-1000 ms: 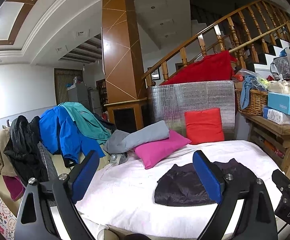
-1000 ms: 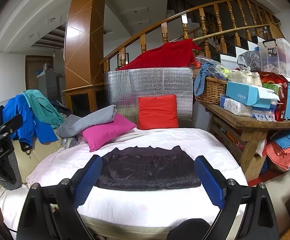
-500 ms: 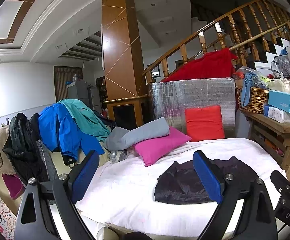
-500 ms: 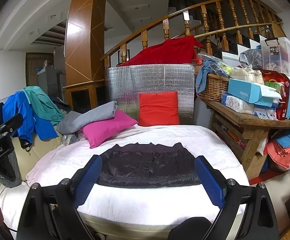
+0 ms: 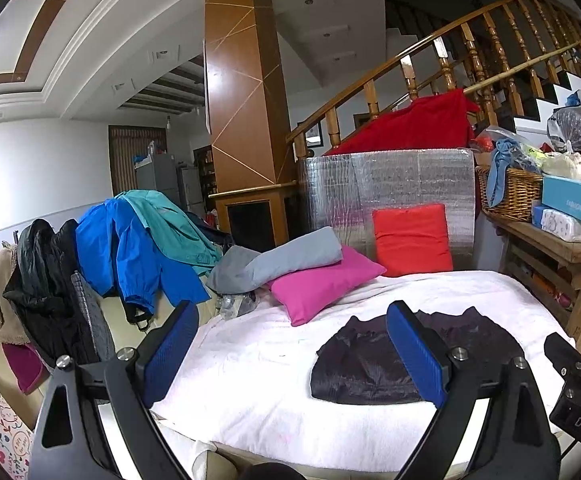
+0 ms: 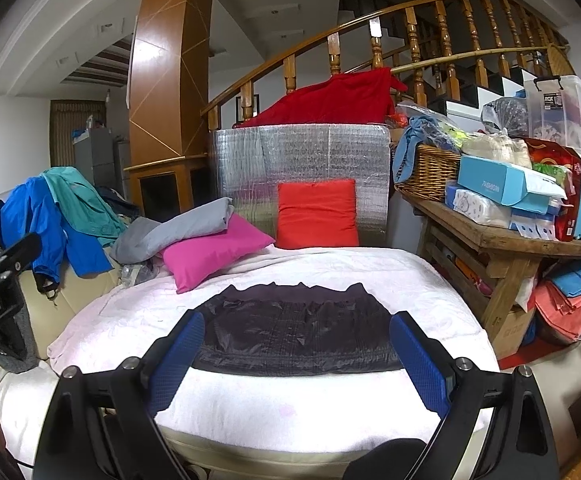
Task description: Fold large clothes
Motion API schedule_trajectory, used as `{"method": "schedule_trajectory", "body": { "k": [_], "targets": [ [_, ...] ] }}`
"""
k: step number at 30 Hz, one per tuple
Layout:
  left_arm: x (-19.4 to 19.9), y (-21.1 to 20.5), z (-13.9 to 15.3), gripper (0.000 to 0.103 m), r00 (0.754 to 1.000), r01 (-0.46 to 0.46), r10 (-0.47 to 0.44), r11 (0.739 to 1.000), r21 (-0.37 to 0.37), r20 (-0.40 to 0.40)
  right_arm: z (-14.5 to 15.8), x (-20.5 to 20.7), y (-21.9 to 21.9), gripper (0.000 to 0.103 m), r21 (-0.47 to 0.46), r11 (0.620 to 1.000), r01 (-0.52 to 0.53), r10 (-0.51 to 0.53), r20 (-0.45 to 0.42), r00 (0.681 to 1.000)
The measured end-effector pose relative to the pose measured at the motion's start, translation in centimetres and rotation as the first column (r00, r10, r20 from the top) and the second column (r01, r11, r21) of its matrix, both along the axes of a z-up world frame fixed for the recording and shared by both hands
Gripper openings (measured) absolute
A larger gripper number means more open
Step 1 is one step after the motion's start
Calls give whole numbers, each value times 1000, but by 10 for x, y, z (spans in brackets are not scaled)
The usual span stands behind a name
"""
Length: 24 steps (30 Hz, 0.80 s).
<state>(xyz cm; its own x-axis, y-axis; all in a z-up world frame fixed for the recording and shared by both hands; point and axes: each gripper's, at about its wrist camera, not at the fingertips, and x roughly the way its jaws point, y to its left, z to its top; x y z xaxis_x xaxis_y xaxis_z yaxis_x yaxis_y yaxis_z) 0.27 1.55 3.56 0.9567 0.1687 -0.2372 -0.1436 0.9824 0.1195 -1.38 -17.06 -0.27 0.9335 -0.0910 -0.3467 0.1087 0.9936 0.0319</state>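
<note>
One dark jacket (image 6: 298, 332) folded flat, long axis along bed (image 6: 430, 280) near edge, three pillows (image 6: 210, 252) at far edge, left gripper (image 5: 290, 356) and right gripper (image 6: 296, 360) both spread, empty.

1. We see a dark purple-black quilted jacket (image 6: 298, 332) on a pale pink blanket (image 6: 330, 404).
2. We see a magenta pillow (image 6: 214, 252), a red cushion (image 6: 316, 214) and a grey folded cloth (image 6: 178, 230).
3. Each tool's pads (image 6: 176, 360) are blue.

Home: staircase (image 6: 430, 40), cushions (image 6: 316, 214), draped jackets (image 5: 130, 256).
</note>
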Motion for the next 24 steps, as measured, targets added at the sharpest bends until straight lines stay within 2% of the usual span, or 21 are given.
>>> {"method": "schedule_trajectory", "body": {
  "k": [8, 17, 22, 24],
  "targets": [
    [26, -5, -10, 95, 999, 3, -3, 1000, -1, -35, -7, 29, -7, 96, -9, 1000, 18, -19, -36, 999],
    [75, -10, -25, 95, 996, -1, 1, 1000, 4, -95, -19, 78, -23, 96, -2, 999, 46, -46, -89, 995],
    [124, -7, -43, 95, 986, 64, -73, 996, -61, -152, -29, 119, -54, 96, -4, 995, 99, -99, -118, 988],
    [149, -3, -54, 95, 982, 52, -66, 995, -82, -177, -36, 137, -76, 96, 7, 990, 142, -140, -135, 981]
  ]
}}
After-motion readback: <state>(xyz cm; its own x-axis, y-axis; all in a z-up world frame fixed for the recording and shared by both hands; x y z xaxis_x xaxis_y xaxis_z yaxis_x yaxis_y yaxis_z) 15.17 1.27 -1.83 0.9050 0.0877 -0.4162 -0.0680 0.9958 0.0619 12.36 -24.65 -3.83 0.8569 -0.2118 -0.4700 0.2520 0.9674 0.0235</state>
